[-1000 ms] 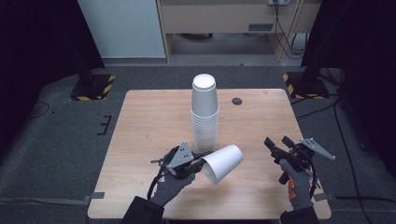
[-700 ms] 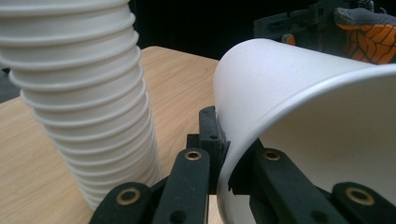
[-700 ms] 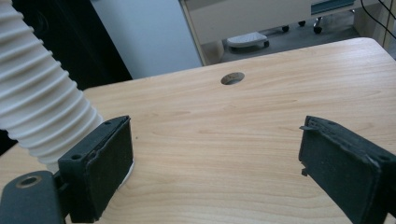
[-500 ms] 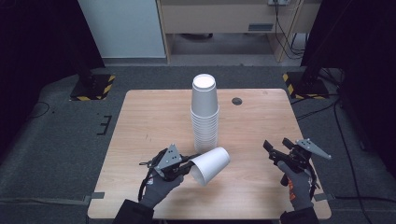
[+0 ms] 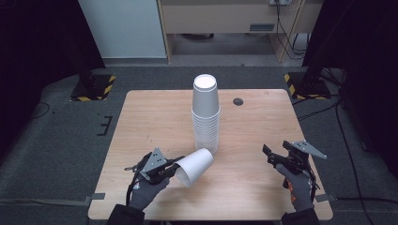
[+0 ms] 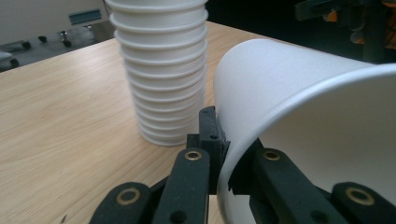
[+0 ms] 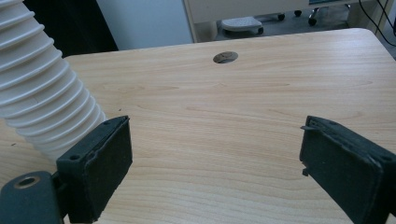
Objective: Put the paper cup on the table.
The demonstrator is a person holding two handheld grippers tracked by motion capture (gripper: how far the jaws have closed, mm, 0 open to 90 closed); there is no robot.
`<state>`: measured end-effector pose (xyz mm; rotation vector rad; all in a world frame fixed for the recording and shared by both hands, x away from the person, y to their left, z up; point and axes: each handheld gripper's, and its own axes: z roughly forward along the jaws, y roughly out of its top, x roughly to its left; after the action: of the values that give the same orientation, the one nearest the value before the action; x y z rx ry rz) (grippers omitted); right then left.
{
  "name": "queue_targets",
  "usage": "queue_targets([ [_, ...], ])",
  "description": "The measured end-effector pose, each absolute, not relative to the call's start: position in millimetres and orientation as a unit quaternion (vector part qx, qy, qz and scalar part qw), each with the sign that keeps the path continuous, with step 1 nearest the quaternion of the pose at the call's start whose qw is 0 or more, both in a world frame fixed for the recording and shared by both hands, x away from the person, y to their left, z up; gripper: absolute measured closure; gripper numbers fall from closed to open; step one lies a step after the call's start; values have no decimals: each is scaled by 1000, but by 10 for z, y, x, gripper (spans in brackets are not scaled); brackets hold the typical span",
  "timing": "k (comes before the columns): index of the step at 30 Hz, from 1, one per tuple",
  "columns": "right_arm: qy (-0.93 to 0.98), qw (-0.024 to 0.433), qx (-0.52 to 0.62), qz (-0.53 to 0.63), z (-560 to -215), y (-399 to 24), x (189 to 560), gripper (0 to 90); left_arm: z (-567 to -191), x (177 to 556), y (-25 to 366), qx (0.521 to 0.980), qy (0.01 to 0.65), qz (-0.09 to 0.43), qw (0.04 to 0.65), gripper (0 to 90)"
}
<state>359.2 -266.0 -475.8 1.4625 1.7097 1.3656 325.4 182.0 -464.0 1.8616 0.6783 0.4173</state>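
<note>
We see a pale wooden table (image 5: pixel 155 117) with fine straight grain, rounded corners and 1 small round hole (image 5: pixel 238 101) near its far edge. A tall stack of white paper cups (image 5: pixel 205 115) stands upside down at the middle, its rolled rims forming even ridges down the lower half.

The left gripper (image 5: pixel 171 169), held in a grey gloved hand (image 5: pixel 146 187), has its jaws pinching the rim of 1 loose white paper cup (image 5: pixel 194 167). This cup lies tilted on its side near the table's front, mouth toward the gripper and base pointing at the foot of the stack, just beside it. In the left gripper view, 1 black jaw sits outside the cup wall and the other inside the mouth; the wall is smooth and matte. We cannot tell for sure whether the cup's side touches the tabletop.

The right gripper (image 5: pixel 273 157) hovers near the table's right front, well apart from the cups. Its jaws stand wide apart, their flat black pads (image 7: pixel 100 161) with bare wood between them.
</note>
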Motion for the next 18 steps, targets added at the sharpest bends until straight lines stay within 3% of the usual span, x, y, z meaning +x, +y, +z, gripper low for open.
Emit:
queue_targets([
  [18,662,273,527,457,-4823,-2627,3611,90,-4641,3240,2376,752,362,212,508,867],
])
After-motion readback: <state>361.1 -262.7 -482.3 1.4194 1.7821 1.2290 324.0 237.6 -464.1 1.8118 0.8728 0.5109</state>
